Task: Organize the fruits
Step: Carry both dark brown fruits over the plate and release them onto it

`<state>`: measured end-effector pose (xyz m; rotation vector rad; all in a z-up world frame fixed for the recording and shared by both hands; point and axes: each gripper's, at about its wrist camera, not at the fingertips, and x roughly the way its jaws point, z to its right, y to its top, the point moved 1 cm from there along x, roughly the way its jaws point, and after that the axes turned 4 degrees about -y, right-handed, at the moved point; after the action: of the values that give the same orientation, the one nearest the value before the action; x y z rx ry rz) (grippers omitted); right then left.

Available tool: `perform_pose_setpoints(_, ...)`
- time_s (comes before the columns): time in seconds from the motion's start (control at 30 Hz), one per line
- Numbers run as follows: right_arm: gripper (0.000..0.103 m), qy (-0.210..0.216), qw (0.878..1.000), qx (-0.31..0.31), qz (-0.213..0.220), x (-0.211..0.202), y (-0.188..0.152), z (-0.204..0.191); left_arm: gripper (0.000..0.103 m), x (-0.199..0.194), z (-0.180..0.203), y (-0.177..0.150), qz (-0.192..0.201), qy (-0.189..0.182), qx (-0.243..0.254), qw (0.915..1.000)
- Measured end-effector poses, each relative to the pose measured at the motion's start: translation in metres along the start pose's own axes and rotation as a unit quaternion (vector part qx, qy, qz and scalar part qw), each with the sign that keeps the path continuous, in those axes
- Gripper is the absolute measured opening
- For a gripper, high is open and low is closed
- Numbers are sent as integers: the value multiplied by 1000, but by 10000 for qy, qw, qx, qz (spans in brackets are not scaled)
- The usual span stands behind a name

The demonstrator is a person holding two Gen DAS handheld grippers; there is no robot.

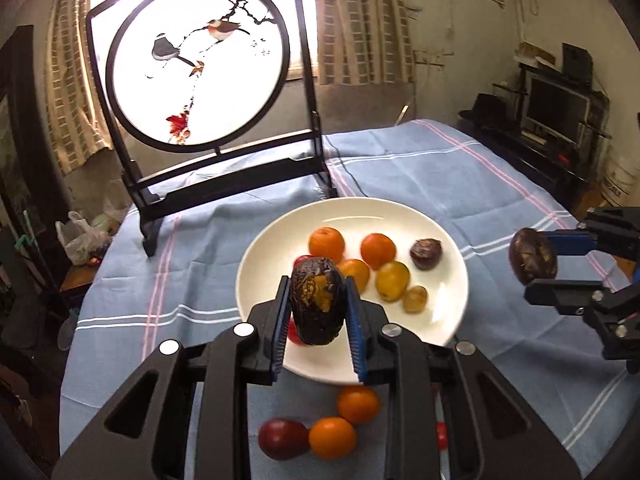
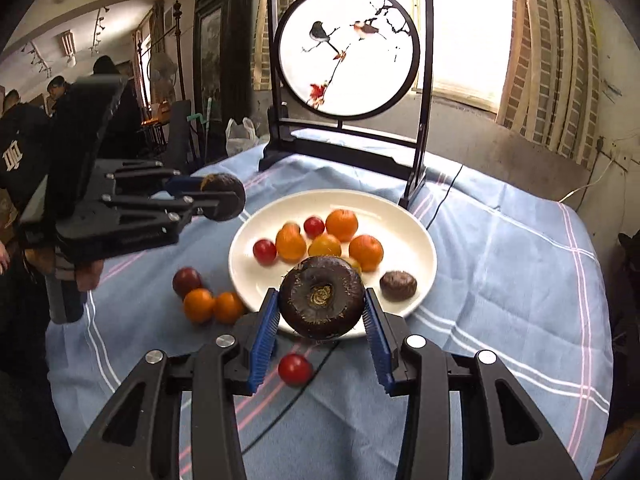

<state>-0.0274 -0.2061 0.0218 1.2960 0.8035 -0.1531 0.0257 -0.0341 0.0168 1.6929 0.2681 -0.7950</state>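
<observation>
Fruits lie mostly in the white plate (image 2: pixel 420 232), which sits on the blue striped cloth (image 2: pixel 500 280) over the table: oranges (image 2: pixel 342 225), small red tomatoes (image 2: pixel 264 251), yellow fruits (image 1: pixel 392 281) and one dark water chestnut (image 2: pixel 398 285) near the plate's right rim. Just outside the plate's near-left rim, on the cloth, rest a dark red fruit (image 2: pixel 187 281) and two oranges (image 2: pixel 199 305), touching one another; a single red tomato (image 2: pixel 295 368) lies on the cloth in front of the plate. The left tongs (image 1: pixel 318 308) are closed on a dark chestnut with a torn yellow patch (image 1: pixel 316 300), held above the plate's near edge. The right tongs (image 2: pixel 322 312) grip a second round dark chestnut (image 2: pixel 322 302), also above the plate's near rim. Behind the plate stands a black-framed round screen painted with birds (image 2: pixel 348 52), close to the plate's far rim. Right of the plate the cloth runs bare to the table edge. Past the screen are a bright window and checked curtains (image 1: pixel 360 20); left of the plate, beyond the table, people (image 2: pixel 24 140) stand in a cluttered room.
</observation>
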Motion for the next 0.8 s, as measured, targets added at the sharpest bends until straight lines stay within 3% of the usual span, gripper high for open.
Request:
perform_pose_setpoints(0.17,42,142,9984,408,376,12,32,10,25,24,-11,17,44,166,-347,9993)
perform_pose_setpoints(0.23,42,8,9978,466,465,19,41,12,25,33,-12,20,68,242,-427,9988)
perform_pose_setpoints(0.8,43,167,9962,813,281,73,43,16,25,73,-14,12,-126,362,-466,9982)
